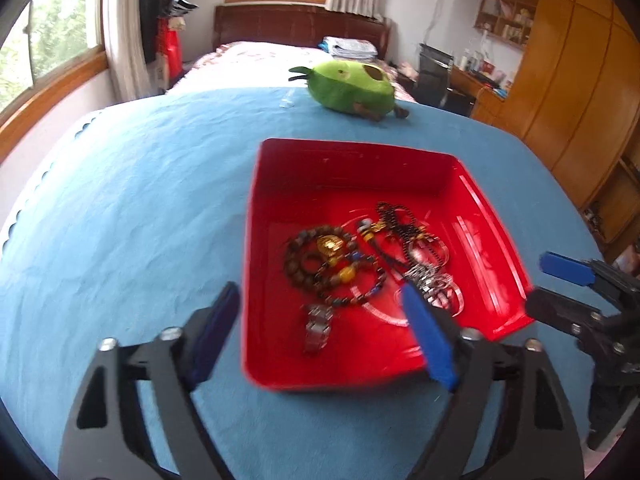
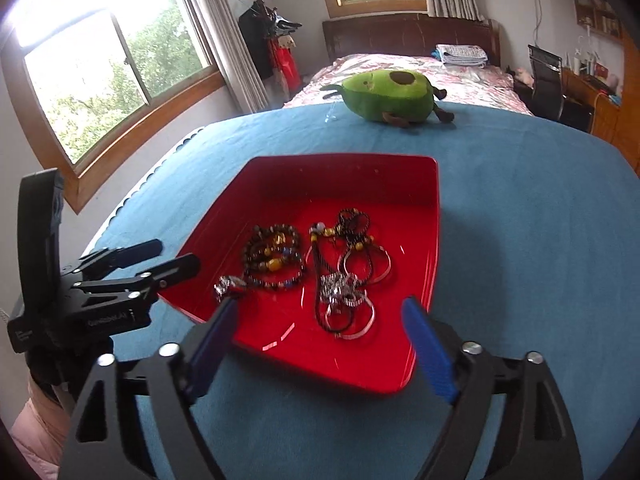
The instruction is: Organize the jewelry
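Note:
A red tray (image 1: 352,176) (image 2: 340,178) sits on a blue tablecloth (image 1: 140,220). It holds brown beaded bracelets (image 1: 320,264) (image 2: 276,258), a black cord necklace (image 1: 400,232) (image 2: 354,224), silver bangles (image 1: 436,292) (image 2: 352,312) and a chunky silver piece (image 1: 318,322) (image 2: 228,286). My left gripper (image 1: 319,288) hangs open over the tray's near left corner, nothing between its fingers. My right gripper (image 2: 320,303) stands open above the tray's near edge, also holding nothing. Each gripper shows in the other's view, the right gripper (image 1: 540,282) at the tray's right corner, the left gripper (image 2: 176,254) at its left corner.
A green avocado plush toy (image 1: 352,88) (image 2: 388,94) lies at the table's far edge. Beyond it stand a bed (image 2: 400,64), windows on the left, and a wooden wardrobe (image 1: 568,80) and desk on the right. Bare blue cloth lies left and right of the tray.

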`<state>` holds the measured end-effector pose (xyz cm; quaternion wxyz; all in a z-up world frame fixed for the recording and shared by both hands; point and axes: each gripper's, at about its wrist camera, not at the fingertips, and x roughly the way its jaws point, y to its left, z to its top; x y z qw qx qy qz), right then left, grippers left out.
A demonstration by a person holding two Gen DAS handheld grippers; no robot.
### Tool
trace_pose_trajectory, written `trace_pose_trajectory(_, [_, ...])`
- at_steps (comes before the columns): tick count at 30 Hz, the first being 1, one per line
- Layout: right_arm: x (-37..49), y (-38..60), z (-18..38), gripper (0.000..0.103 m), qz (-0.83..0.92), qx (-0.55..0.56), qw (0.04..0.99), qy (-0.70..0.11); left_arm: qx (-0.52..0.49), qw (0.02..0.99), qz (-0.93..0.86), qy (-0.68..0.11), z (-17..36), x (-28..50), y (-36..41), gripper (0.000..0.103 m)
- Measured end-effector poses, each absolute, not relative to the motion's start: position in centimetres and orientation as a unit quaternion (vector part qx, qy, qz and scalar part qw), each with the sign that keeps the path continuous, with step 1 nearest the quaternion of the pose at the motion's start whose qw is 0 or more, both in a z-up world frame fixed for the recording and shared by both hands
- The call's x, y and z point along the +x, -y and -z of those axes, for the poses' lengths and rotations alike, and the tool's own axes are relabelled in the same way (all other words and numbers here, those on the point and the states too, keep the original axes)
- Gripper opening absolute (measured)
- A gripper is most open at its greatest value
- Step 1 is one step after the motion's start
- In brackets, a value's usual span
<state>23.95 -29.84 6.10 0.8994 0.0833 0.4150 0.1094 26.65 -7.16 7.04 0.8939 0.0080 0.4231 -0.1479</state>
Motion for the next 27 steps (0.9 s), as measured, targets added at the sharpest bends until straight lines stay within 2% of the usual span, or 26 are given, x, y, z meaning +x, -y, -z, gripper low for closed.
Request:
trace_pose_trajectory(2, [22.9, 29.7, -5.8, 0.097, -0.097, 0.081, 0.897, -0.423, 0.017, 0.897, 0.134, -0.422, -6.9, 25.5, 6.8, 0.092])
trace_pose_trajectory(6, [21.6, 29.7, -5.1, 0.099, -0.084, 0.079, 0.894, -0.434, 0.027, 0.892, 0.118, -0.436, -6.3, 23.8, 5.9, 0.093])
trace_pose_trajectory(27, [20.3, 29.7, -3.8, 0.099, -0.033, 0.084, 0.884, -0.459, 0.040, 0.891, 0.105, -0.441, -6.4, 21.4, 5.6, 0.093])
